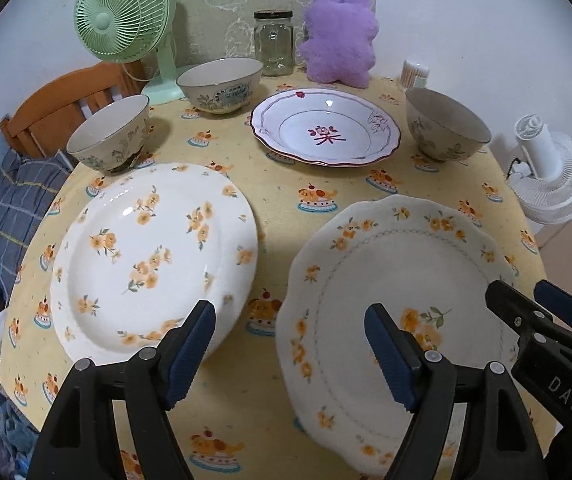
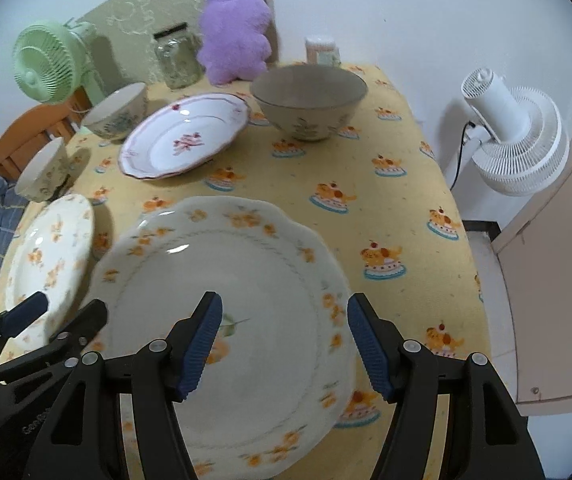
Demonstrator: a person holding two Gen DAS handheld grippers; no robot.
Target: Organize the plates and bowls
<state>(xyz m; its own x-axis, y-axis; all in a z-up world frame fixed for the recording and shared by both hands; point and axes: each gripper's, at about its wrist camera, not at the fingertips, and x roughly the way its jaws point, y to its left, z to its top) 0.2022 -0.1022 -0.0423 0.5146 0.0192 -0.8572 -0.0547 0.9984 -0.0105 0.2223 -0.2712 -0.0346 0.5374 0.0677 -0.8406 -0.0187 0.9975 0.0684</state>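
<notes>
Plates and bowls crowd the yellow tablecloth (image 1: 282,208); both grippers (image 1: 289,354) (image 2: 284,344) hover wide, empty. Only the right view shows the cabinet door (image 2: 557,264) at three o'clock.

My left wrist fisheye looks steeply down from close above the near edge of the yellow cake-print tablecloth (image 1: 282,192), facing the far wall, with its own black blue-padded fingers (image 1: 385,354) at the bottom. My right wrist fisheye sits just beside it to the right, equally near, angled the same way. Both views share the scalloped white orange-flower plate (image 1: 397,276) (image 2: 246,280), the purple plush toy (image 1: 339,36) (image 2: 236,30) and the green desk fan (image 1: 122,16) (image 2: 44,68); each catches the other gripper at its edge
</notes>
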